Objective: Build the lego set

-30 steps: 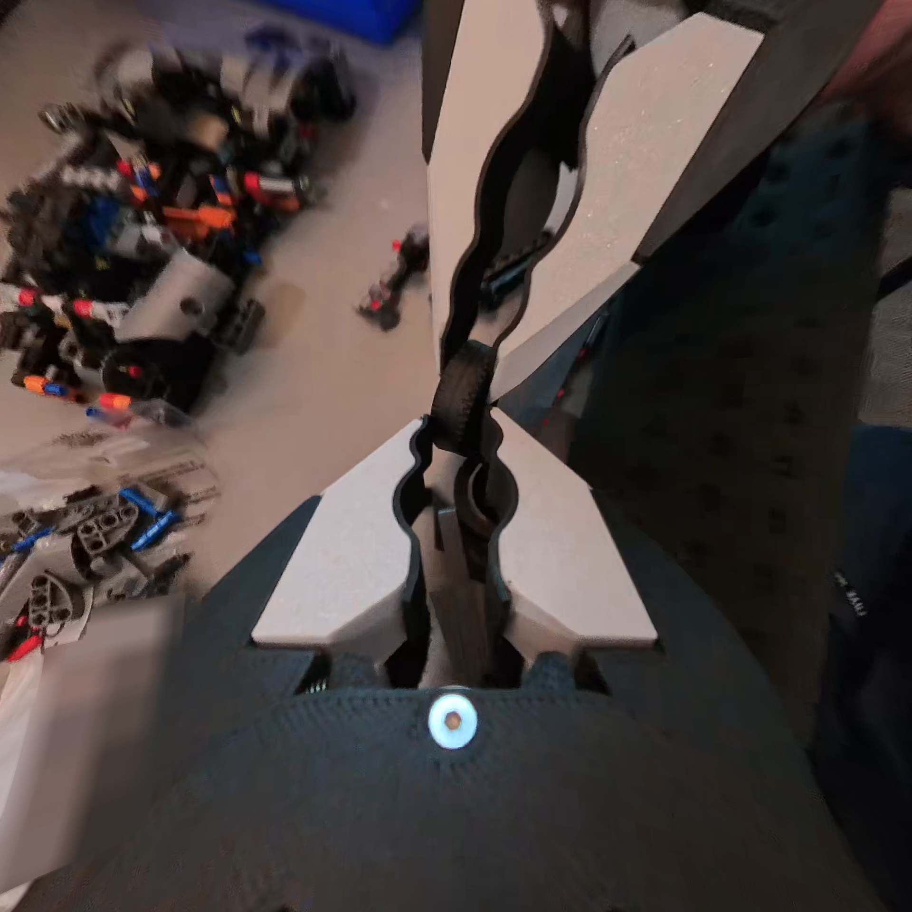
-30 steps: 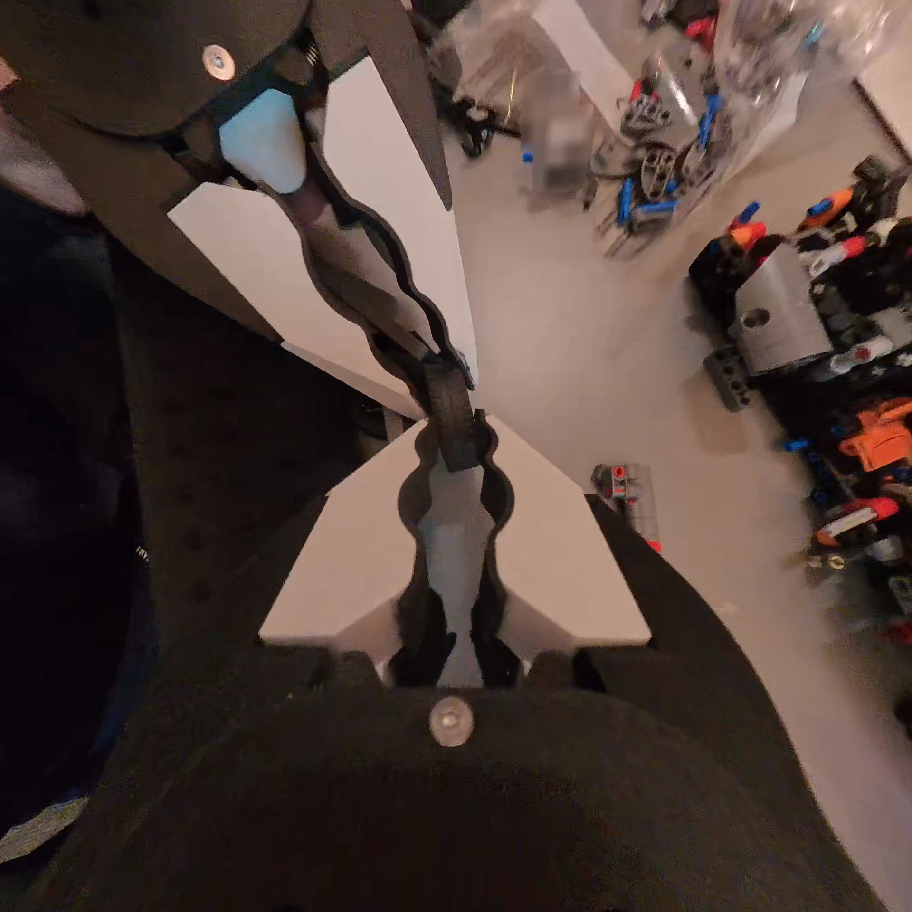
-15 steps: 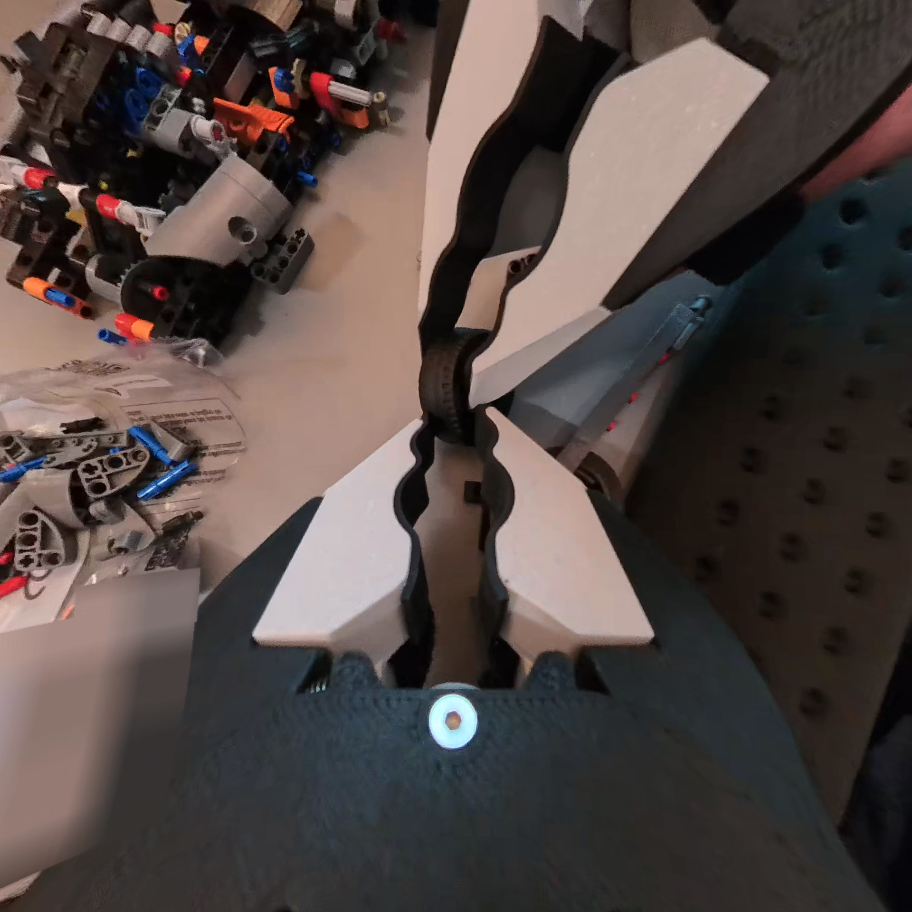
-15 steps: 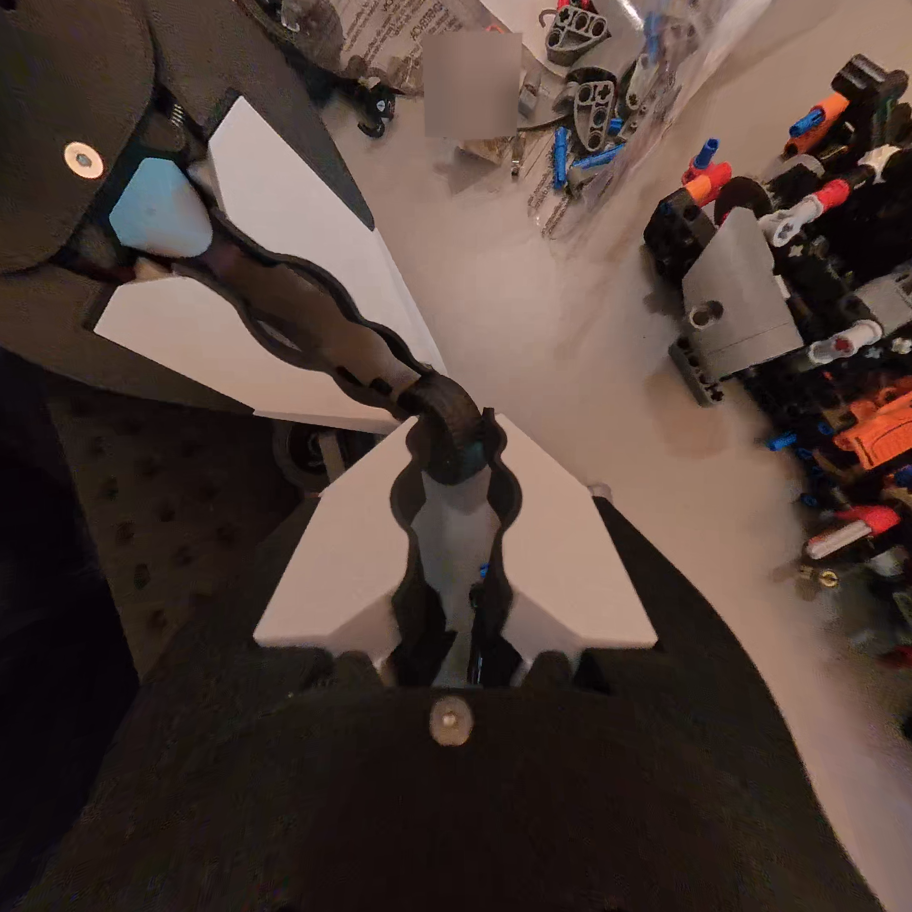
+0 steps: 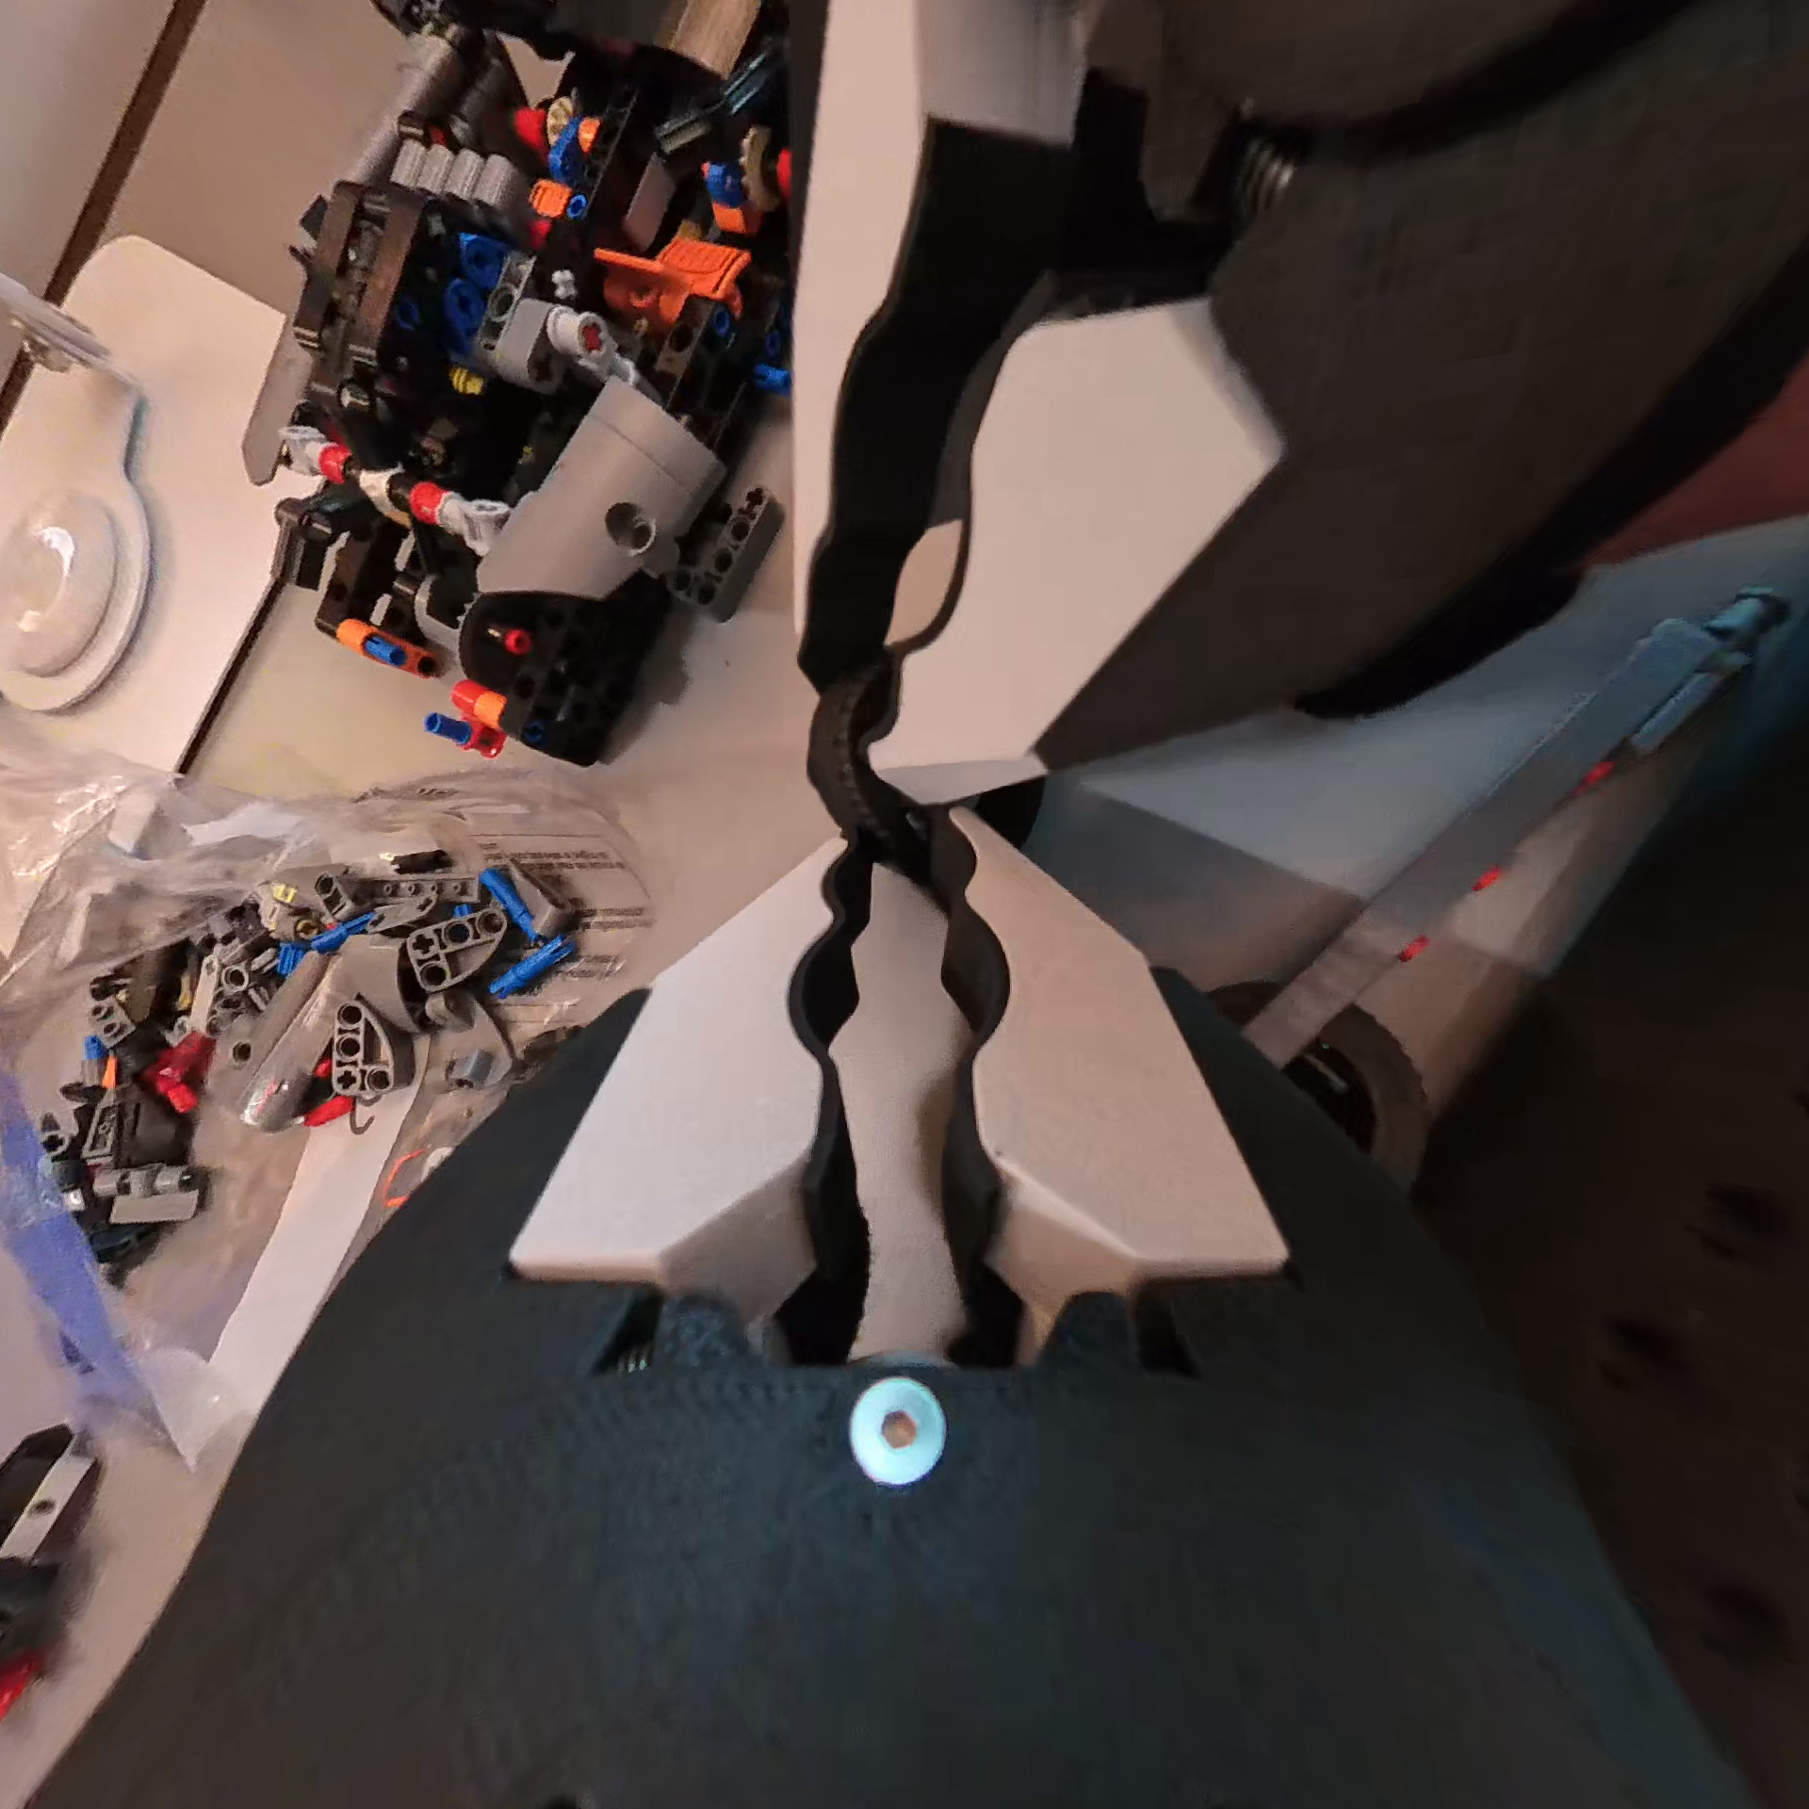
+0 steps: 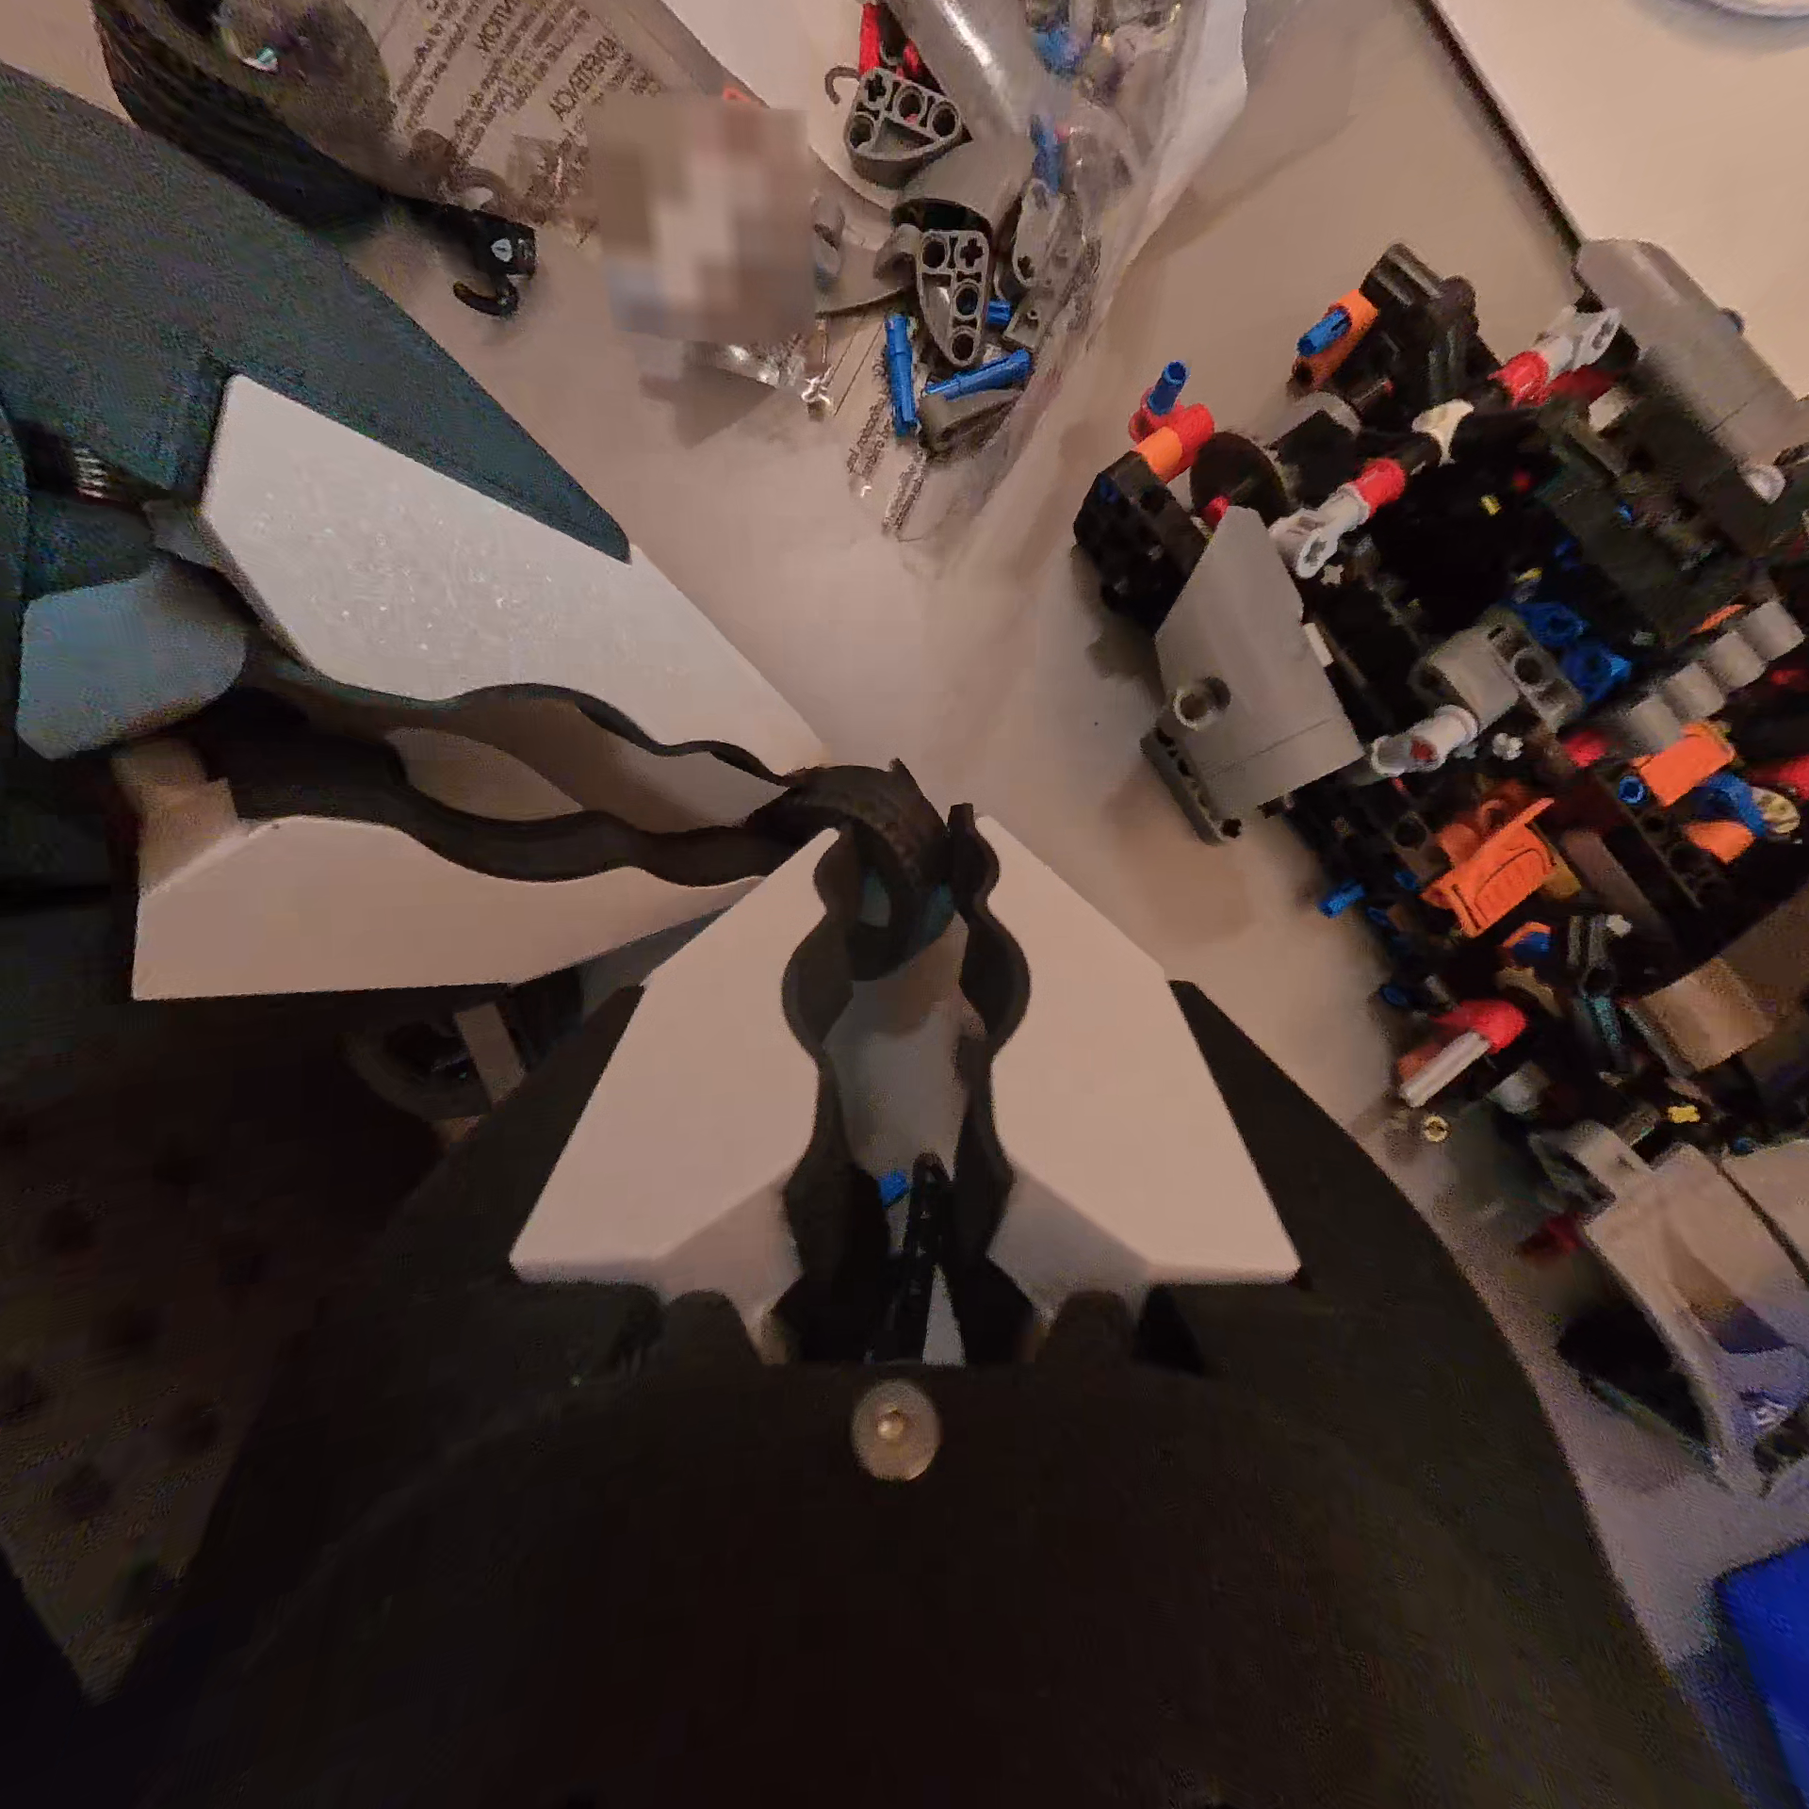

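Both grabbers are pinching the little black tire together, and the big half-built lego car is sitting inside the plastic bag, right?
Not quite. Both grippers do pinch the small black tire, but the half-built model sits on the bare table, beside the plastic bag, not inside it. The left wrist view shows this.

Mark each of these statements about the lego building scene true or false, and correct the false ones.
1. Both hand-held grippers meet at one small black tyre. True: the left hand-held gripper and the right hand-held gripper both close on it.
2. The tyre lies flat on the table. False: it is held up above the table.
3. The clear bag of loose parts holds grey and blue pieces. True.
4. The partly built model is entirely white. False: it is mostly black and grey, with orange, blue and red pieces.
5. The right hand-held gripper is wide open. False: its fingers are pinched on the tyre.
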Action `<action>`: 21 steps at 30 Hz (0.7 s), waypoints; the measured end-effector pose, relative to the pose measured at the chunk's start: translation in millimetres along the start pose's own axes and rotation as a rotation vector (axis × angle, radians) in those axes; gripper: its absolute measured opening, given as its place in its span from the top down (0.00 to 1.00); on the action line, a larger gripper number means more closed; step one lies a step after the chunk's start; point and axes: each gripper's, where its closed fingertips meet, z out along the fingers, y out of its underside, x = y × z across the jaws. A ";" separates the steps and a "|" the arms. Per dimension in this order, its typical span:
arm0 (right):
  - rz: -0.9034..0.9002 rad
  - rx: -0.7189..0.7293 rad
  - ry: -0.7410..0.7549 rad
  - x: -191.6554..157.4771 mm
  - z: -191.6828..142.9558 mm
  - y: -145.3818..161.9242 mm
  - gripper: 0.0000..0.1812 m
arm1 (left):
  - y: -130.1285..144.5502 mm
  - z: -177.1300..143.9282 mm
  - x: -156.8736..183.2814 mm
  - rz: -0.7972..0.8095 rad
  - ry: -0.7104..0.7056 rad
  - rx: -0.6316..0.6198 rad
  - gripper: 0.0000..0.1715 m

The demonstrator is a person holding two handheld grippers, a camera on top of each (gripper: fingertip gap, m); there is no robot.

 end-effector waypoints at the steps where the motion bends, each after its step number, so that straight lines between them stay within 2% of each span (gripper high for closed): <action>1: -0.018 0.006 0.012 0.8 1.4 -2.2 0.91 | 1.3 0.5 -2.3 -0.005 -0.004 -0.005 0.94; 3: -0.063 0.050 0.004 -1.0 1.3 -4.5 0.91 | 2.9 0.4 -5.2 -0.068 0.042 0.019 0.94; 6: 0.027 0.075 -0.133 -11.5 -8.6 2.0 0.91 | -0.6 -5.4 0.5 -0.185 0.200 0.083 0.94; 8: 0.004 0.067 -0.157 -15.5 -12.7 7.0 0.93 | 0.0 -5.9 9.3 -0.228 0.291 0.083 0.94; 10: -0.017 0.059 -0.161 -17.0 -14.9 9.4 0.93 | -0.6 -6.4 15.6 -0.237 0.329 0.079 0.94; 15: 0.015 0.085 -0.276 -19.7 -20.5 5.8 0.93 | -1.3 -5.1 13.6 -0.267 0.349 0.080 0.94; 21: -0.058 0.044 -0.128 -3.1 -15.2 4.3 0.93 | -3.3 -2.0 10.8 -0.294 0.352 0.075 0.93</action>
